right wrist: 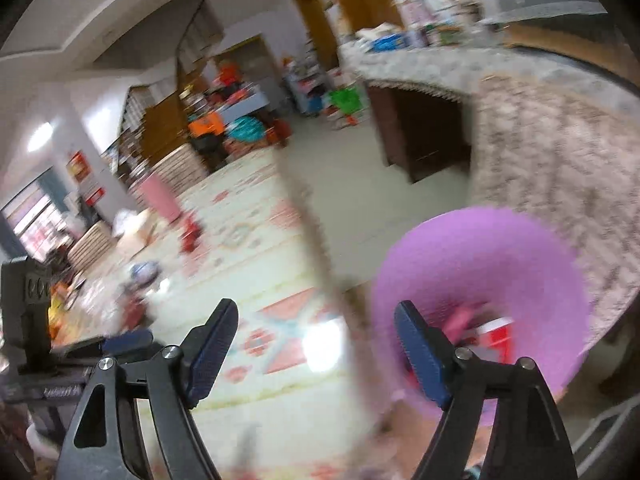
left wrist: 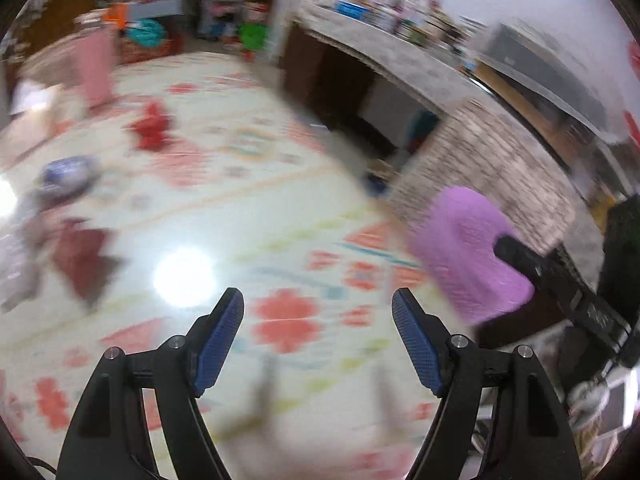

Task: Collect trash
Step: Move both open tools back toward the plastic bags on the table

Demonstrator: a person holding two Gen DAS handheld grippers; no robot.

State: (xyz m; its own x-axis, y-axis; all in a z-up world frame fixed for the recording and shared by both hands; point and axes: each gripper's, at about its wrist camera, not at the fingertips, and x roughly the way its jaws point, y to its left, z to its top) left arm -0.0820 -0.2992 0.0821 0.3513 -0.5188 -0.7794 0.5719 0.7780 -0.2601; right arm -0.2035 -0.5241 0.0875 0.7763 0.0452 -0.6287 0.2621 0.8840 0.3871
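- the left gripper (left wrist: pixel 318 316) has its fingers spread wide with nothing between them, pointing over the patterned rug (left wrist: pixel 248 208) at bottom centre of the left view.
- the right gripper (right wrist: pixel 316 326) looks spread too, but the purple basket (right wrist: pixel 484 296) sits right at its right-hand finger; blur hides whether that finger is hooked on the rim, so i cannot tell its hold.
- in the basket's mouth, at lower right of the right view, red and pink scraps (right wrist: pixel 486 330) show.
- the loose trash lies at the left of the left view: a dark red wrapper (left wrist: pixel 86 262) at middle left, a bluish crumpled bag (left wrist: pixel 68 176) above it, a red wrapper (left wrist: pixel 152 128) higher still.
- so the trash lies ahead and left of the left gripper, well apart from it; the left hand is nearer, by my judgement.
- the dark red wrapper's long axis is too smeared to read.
- both views are motion-blurred; the grippers sit level, aimed across the floor.
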